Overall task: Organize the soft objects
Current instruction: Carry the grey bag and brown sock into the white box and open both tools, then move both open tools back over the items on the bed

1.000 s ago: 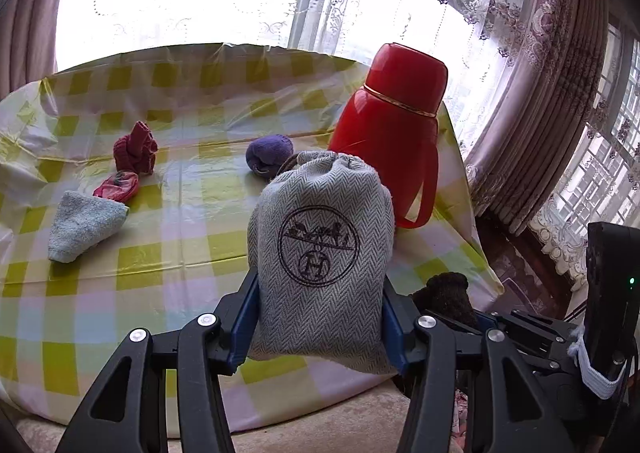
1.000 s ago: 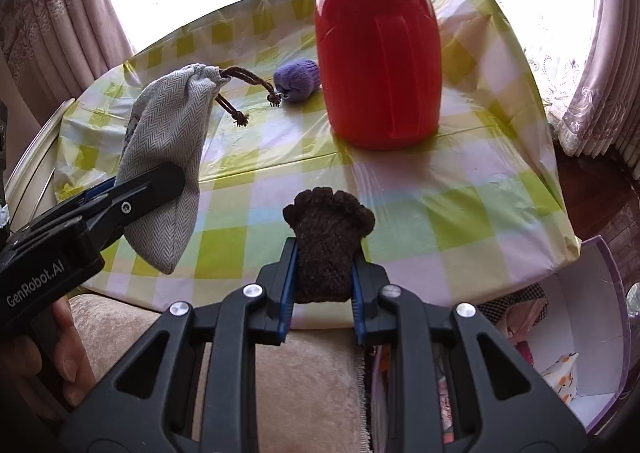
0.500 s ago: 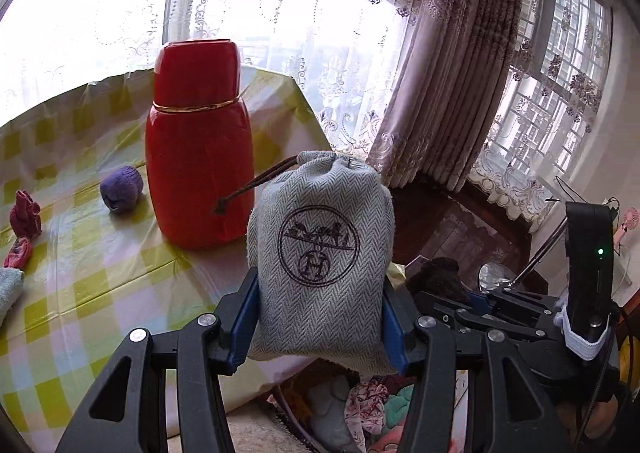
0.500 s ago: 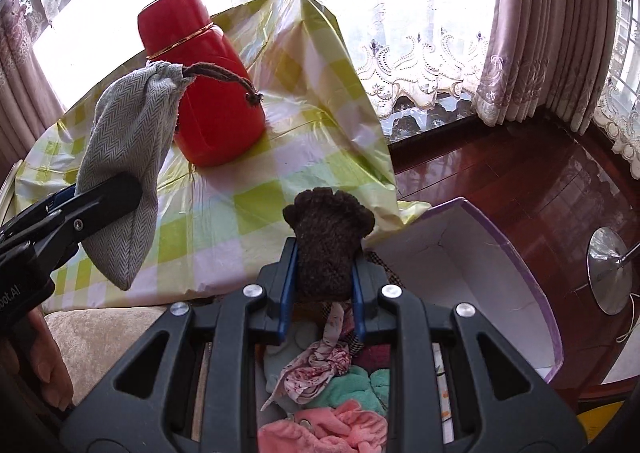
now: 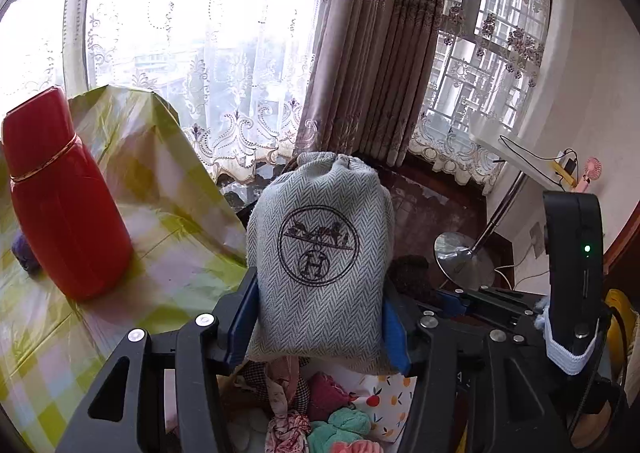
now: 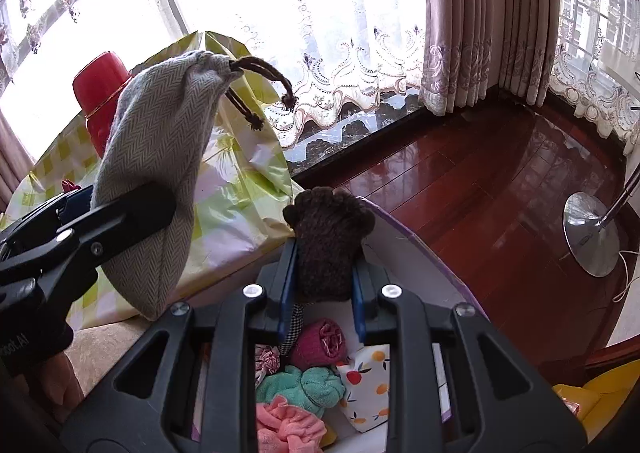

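2 soft items in transit, 1 per gripper, both poised above the storage box [image 6: 420, 253] on the floor beside the table [image 6: 240, 189]. Left gripper [image 5: 320, 317]: jaws easing apart, grey drawstring pouch [image 5: 320, 249] between the blue pads, contact apparently not yet broken. Right gripper [image 6: 324, 285]: clamped tight on a dark brown knitted piece [image 6: 328, 237], upright between the pads.

Progress, judged from the box contents: well along. Already inside: rolled magenta cloth [image 6: 320, 345], teal cloth [image 6: 304, 385], pink cloth [image 6: 288, 425], fruit-print pouch [image 6: 368, 385]. Left to do: drop both held items, then likely fetch more from the table; only a purple bundle [image 5: 24, 253] near the red thermos [image 5: 60, 197] in sight there, and a sliver of something red at the tabletop's edge in the right view.

Right wrist view only: pouch's brown drawstring [image 6: 268, 77] dangling from its neck, the box's white wall and purple rim, a clear look down at the contents. Left wrist view only: pouch's printed round emblem, the purple bundle, the right gripper's rear body from the side; box there mostly hidden behind the pouch, a few fabrics peeking below.
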Motion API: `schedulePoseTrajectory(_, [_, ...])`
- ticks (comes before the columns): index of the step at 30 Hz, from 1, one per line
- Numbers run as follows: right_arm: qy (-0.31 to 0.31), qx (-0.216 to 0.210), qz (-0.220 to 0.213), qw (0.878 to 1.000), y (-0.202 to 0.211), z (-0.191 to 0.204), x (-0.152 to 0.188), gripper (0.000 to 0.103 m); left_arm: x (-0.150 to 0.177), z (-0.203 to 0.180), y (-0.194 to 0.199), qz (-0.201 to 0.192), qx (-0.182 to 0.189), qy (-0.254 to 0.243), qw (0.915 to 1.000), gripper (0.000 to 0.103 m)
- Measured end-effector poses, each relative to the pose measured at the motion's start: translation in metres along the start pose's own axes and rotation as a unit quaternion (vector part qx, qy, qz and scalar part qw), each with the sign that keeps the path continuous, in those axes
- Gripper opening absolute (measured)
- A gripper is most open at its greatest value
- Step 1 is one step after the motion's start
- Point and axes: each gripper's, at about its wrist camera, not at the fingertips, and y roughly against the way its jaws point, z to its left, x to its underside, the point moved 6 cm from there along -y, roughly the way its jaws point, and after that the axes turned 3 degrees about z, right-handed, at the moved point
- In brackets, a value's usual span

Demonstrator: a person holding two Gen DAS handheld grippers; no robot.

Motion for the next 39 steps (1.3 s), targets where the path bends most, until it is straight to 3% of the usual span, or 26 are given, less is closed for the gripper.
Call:
schedulePoseTrajectory(2, [-0.006,0.005,0.003,1.0,-0.002,-0.005,0.0,0.03,-0.001,-0.006,-0.013,0.014,0.018,-0.005,0.9997,0.069])
schedulePoseTrajectory(3, [-0.009,0.007,0.006,1.0,-0.004,-0.007,0.0,0.03,-0.001,-0.005,-0.02,0.024,0.008,-0.007,0.9997,0.075])
schedulePoseTrajectory(7, [-0.015,0.01,0.017,1.0,-0.011,-0.012,0.002,0.033,0.005,0.003,-0.027,0.042,0.005,0.001,0.9991,0.075])
schedulePoseTrajectory(10, [-0.016,0.008,0.023,1.0,-0.015,-0.011,0.004,0.046,0.009,0.01,-0.023,0.04,-0.003,0.005,0.9992,0.075])
schedulePoseTrajectory(19, [-0.019,0.01,0.012,1.0,-0.007,-0.012,0.002,0.047,0.013,0.039,-0.001,0.02,-0.02,0.037,0.9989,0.075])
schedulePoseTrajectory(23, [-0.02,0.012,0.007,1.0,-0.004,-0.011,-0.001,0.058,0.018,0.053,0.01,0.014,-0.031,0.049,0.9982,0.075])
schedulePoseTrajectory(27, [-0.019,0.017,0.007,1.0,-0.003,-0.009,-0.002,0.061,0.027,0.076,0.026,0.003,-0.048,0.07,0.9964,0.075])
schedulePoseTrajectory(39, [0.051,-0.022,0.028,0.998,-0.012,0.066,0.01,0.067,0.062,0.15,0.075,-0.026,-0.097,0.149,0.9837,0.075])
